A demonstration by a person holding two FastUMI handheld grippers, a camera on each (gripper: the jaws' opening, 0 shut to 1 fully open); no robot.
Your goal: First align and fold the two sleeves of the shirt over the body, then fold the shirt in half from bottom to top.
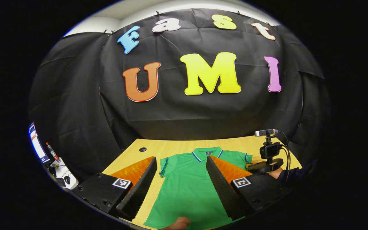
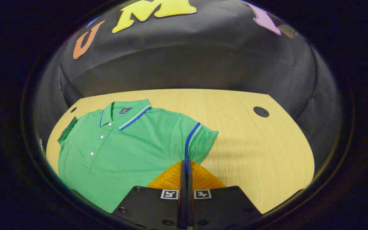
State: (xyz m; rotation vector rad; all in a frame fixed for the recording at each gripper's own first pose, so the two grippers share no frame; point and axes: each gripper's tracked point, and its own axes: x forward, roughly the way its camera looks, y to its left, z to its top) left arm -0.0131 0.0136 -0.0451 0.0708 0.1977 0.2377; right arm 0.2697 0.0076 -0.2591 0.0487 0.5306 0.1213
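1. Left gripper point(image 1: 181, 182): spread wide, holding nothing; shirt point(image 1: 188, 185) flat on table point(image 1: 171, 148) between the fingers.
2. Right gripper point(image 2: 186, 169): pinched on sleeve point(image 2: 196, 137) hem at the fingertips.
3. Step: first sleeve fold. Next, likely: carry sleeve over body.

Matt green knit cloth shirt point(image 2: 129, 143), smooth pale wood-grain table point(image 2: 251, 147), ridged tool pads point(image 1: 220, 183)
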